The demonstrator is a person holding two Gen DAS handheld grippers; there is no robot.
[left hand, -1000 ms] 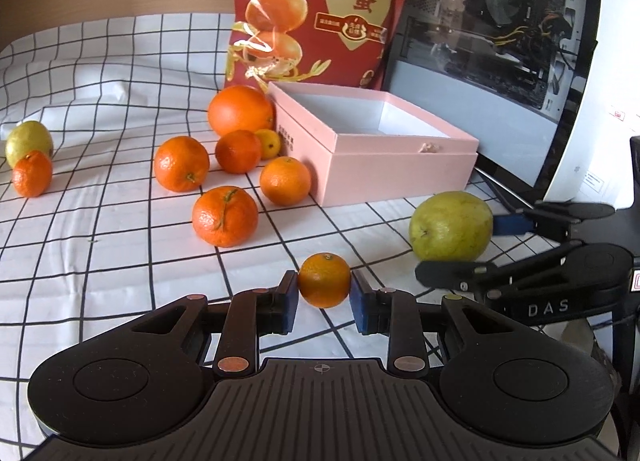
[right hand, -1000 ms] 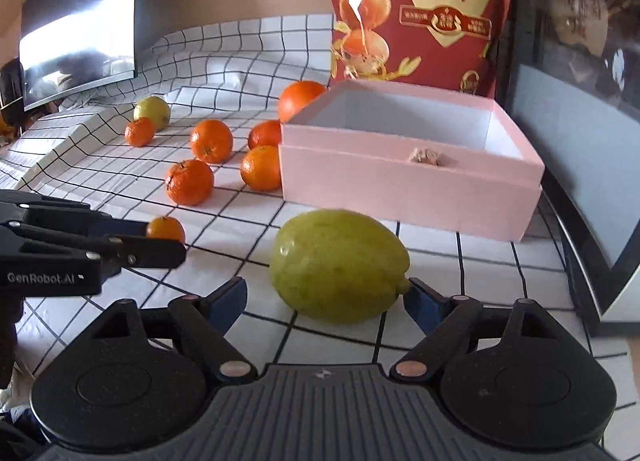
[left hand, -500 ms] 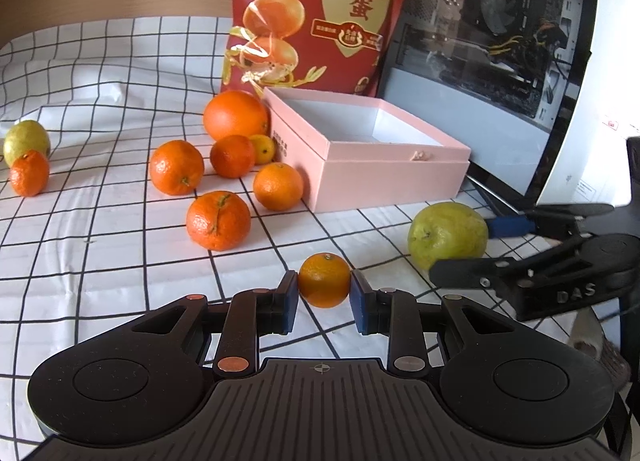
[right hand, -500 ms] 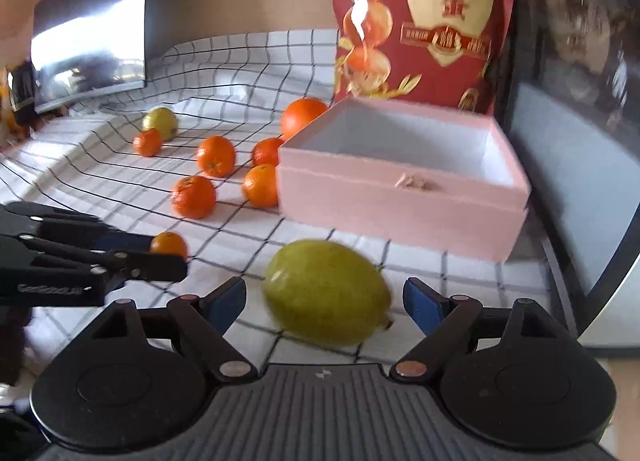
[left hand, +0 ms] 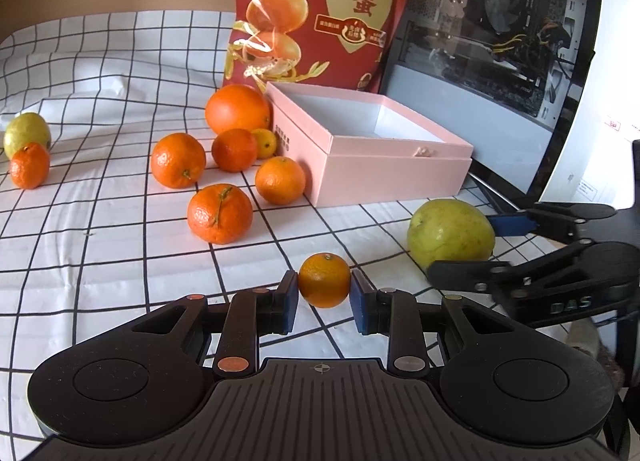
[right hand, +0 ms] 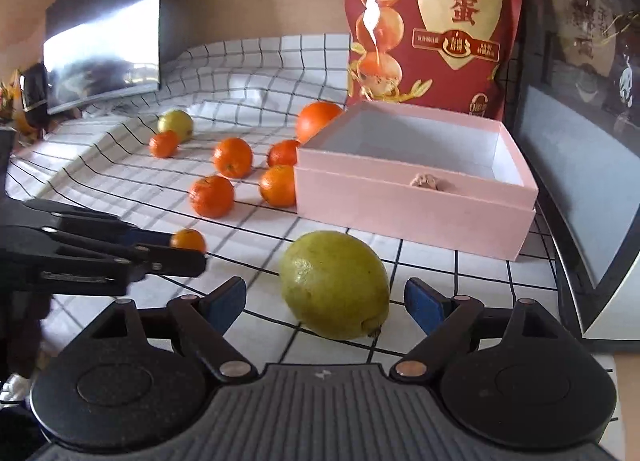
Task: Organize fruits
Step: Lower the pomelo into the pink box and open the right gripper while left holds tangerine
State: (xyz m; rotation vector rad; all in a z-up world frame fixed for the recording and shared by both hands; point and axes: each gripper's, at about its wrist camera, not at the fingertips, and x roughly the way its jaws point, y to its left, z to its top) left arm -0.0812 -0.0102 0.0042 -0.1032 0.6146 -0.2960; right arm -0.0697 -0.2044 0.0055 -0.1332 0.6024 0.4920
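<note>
Fruits: your loose oranges (left hand: 219, 213) lie scattered on the checked cloth (left hand: 80, 221) over the table, left of the pink box (left hand: 384, 165).
Small orange (left hand: 324, 280): your left gripper (left hand: 323, 299) is closed on it, both blue pads touching its sides, just above the cloth.
Green fruit (right hand: 335, 284): it rests on the cloth in front of the box, between the fingers of your right gripper (right hand: 325, 299).
Right gripper: its jaws stand wide, with a gap between each pad and the green fruit, so you grip nothing there.
Box: it sits open, its white inside bare, with one orange (left hand: 280, 180) touching its left wall.
Far left: a second green fruit (left hand: 26, 134) sits beside a small orange (left hand: 29, 165).
Behind the box: a red snack bag (left hand: 320, 17) stands upright.
</note>
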